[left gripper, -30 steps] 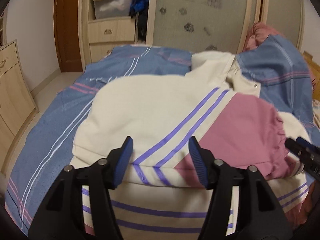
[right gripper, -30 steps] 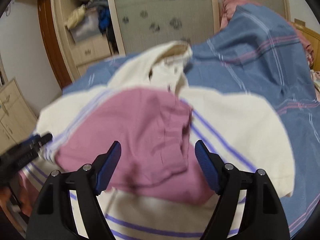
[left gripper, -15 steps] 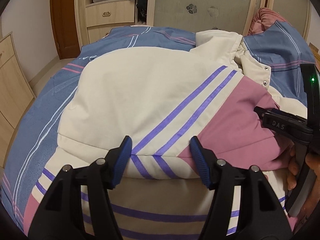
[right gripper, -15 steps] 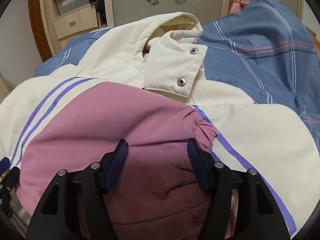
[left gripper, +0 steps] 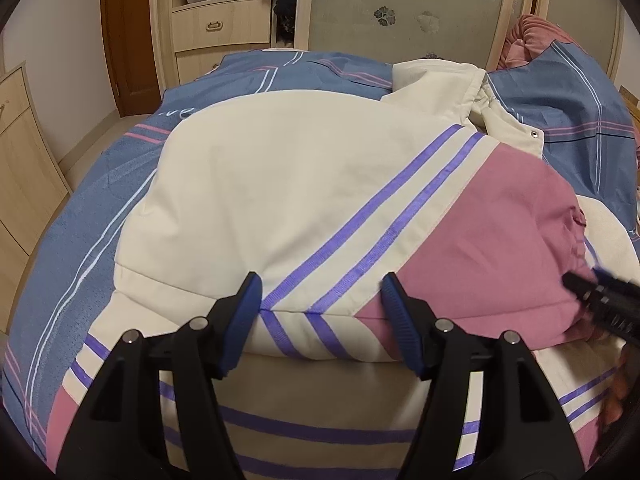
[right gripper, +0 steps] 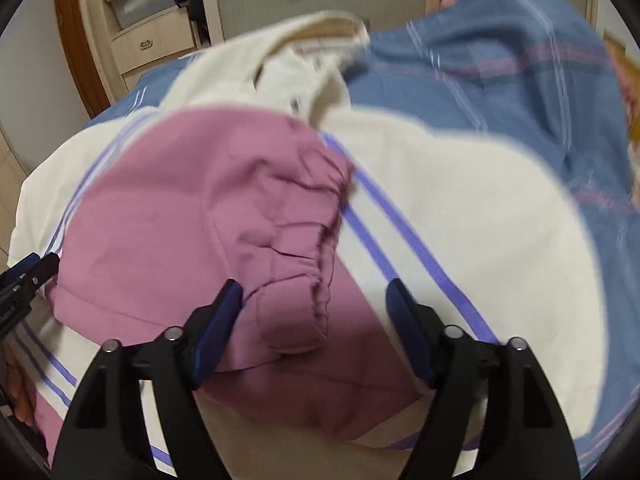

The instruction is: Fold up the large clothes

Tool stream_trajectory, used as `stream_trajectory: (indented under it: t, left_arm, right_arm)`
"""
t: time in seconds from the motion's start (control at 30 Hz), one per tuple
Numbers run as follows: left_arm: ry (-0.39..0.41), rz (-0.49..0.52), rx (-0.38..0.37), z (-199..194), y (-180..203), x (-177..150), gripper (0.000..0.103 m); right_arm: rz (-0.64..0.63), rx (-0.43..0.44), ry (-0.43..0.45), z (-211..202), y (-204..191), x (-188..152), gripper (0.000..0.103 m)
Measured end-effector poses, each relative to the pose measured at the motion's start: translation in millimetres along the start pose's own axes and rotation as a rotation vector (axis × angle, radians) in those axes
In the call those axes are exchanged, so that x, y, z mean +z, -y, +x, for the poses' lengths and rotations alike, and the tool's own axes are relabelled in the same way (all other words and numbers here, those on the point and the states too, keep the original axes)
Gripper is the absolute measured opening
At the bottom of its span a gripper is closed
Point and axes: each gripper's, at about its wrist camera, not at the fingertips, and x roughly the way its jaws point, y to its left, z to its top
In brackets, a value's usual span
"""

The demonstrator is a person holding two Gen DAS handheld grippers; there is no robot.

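We have the jacket (left gripper: 304, 200) spread on the bed (left gripper: 92, 216), sleeves folded across its body. Both the left hand-held gripper (left gripper: 320, 308) and right hand-held gripper (right gripper: 314, 312) gape wide, holding nothing. We should pinch the hem evenly before folding upward. No writing is readable.

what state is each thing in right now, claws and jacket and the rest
left claw: open, holding nothing, over the jacket's folded edge
right claw: open, holding nothing, above the pink cuff
jacket: partly folded, lying on the bed
pink sleeve: laid across the jacket
collar: unsnapped
bedspread: spread under the jacket
wardrobe drawers: shut
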Motion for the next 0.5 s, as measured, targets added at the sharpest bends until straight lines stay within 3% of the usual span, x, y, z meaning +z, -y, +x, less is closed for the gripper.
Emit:
stream_trajectory:
  t: [0.23, 0.3, 0.37, 0.4, 0.5]
  left_arm:
    - [0.001, 0.0, 0.001, 0, 0, 0, 0.065]
    - [0.014, -0.009, -0.006, -3, -2, 1, 0.066]
    - [0.033, -0.028, -0.022, -8, -6, 2, 0.069]
    - [0.04, -0.038, -0.029, -10, -7, 2, 0.07]
    - [0.082, -0.068, -0.067, -21, -10, 4, 0.072]
  right_arm:
    - [-0.028, -0.036, -0.014, 0, -13, -1, 0.08]
    - [-0.001, 0.032, -0.029, -16, -12, 8, 0.08]
    - [0.048, 0.188, 0.042, -43, -4, 27, 0.081]
    - [0.059, 0.217, 0.067, -51, -3, 37, 0.082]
    - [0.067, 0.269, 0.112, -55, 0, 87, 0.1]
